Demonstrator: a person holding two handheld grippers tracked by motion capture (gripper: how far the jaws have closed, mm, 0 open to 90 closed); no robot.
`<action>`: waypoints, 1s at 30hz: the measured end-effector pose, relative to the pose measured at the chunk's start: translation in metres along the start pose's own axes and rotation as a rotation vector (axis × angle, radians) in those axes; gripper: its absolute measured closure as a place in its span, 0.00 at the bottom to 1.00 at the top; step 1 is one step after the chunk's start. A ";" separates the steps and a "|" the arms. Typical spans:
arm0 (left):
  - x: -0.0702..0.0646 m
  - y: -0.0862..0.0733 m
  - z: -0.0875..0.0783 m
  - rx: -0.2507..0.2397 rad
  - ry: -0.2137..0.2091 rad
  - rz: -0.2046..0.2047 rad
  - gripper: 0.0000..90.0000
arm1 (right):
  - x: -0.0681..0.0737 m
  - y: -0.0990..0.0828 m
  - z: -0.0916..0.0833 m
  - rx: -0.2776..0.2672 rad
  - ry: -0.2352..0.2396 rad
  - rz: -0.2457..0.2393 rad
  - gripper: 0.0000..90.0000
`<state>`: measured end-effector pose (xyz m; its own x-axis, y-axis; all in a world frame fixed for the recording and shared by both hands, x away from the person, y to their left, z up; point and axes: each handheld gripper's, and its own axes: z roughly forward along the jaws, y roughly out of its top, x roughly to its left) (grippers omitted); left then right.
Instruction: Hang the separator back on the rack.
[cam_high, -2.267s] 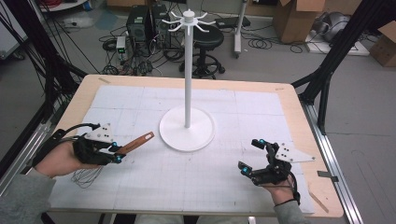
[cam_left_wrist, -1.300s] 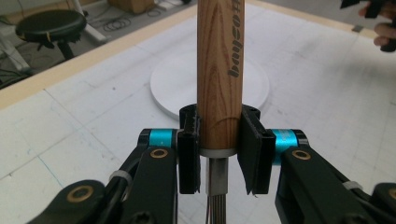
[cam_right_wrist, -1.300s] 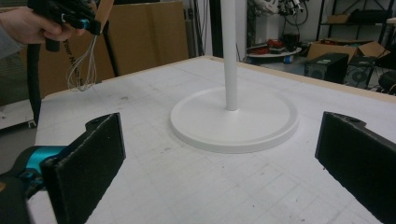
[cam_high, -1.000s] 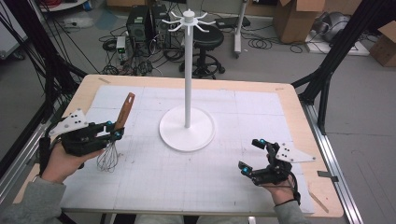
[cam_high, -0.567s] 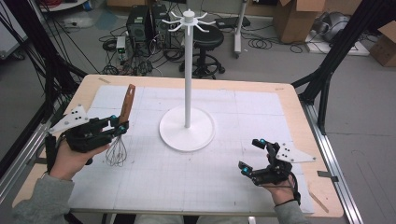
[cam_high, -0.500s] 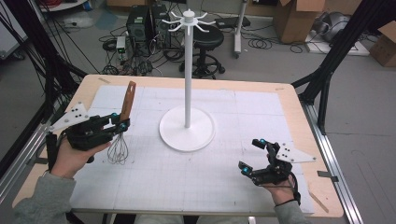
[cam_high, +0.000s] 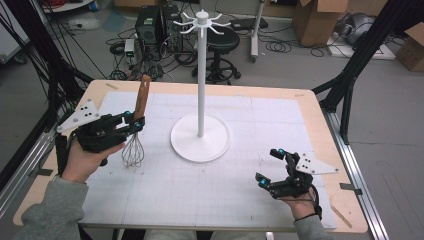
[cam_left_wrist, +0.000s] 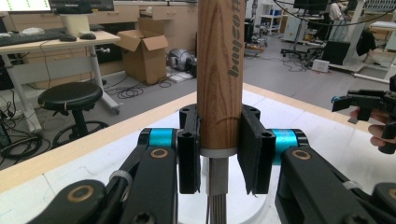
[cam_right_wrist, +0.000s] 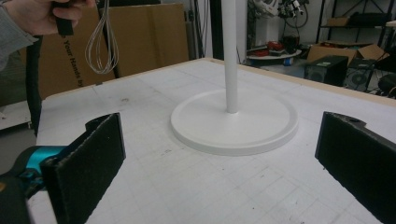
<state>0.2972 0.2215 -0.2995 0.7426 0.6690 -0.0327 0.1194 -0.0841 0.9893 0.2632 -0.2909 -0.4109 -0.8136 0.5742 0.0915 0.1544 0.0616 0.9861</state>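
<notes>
One whisk (cam_high: 136, 131) upright in left claw (cam_high: 131, 123): handle up, wires down.

A wooden worktop (cam_high: 311, 108) carries a white gridded mat (cam_high: 280, 125). On the floor beyond its far edge stand a black stool (cam_high: 222, 42) and a dark computer tower (cam_high: 150, 22), with loose cables (cam_high: 285, 47) strewn around them. Cardboard boxes (cam_high: 312, 20) sit at the far right. Black frame legs (cam_high: 350, 80) slant down beside the worktop's right corner. The left gripper view shows a desk (cam_left_wrist: 46, 42) bearing a keyboard (cam_left_wrist: 28, 37), and an open box (cam_left_wrist: 144, 53) beside it.
</notes>
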 end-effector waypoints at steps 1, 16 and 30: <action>-0.001 0.002 0.003 0.001 -0.002 0.004 0.79 | 0.000 0.000 0.000 -0.001 0.000 0.000 0.01; -0.006 0.028 0.018 0.001 0.016 0.029 0.79 | 0.000 0.000 0.000 -0.005 0.004 -0.003 0.01; -0.012 0.052 0.025 -0.013 0.001 0.042 0.79 | 0.001 0.001 0.000 -0.006 0.005 -0.004 0.01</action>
<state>0.3110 0.1909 -0.2513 0.7459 0.6660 0.0086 0.0799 -0.1023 0.9915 0.2625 -0.2905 -0.4098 -0.8169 0.5701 0.0878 0.1476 0.0593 0.9873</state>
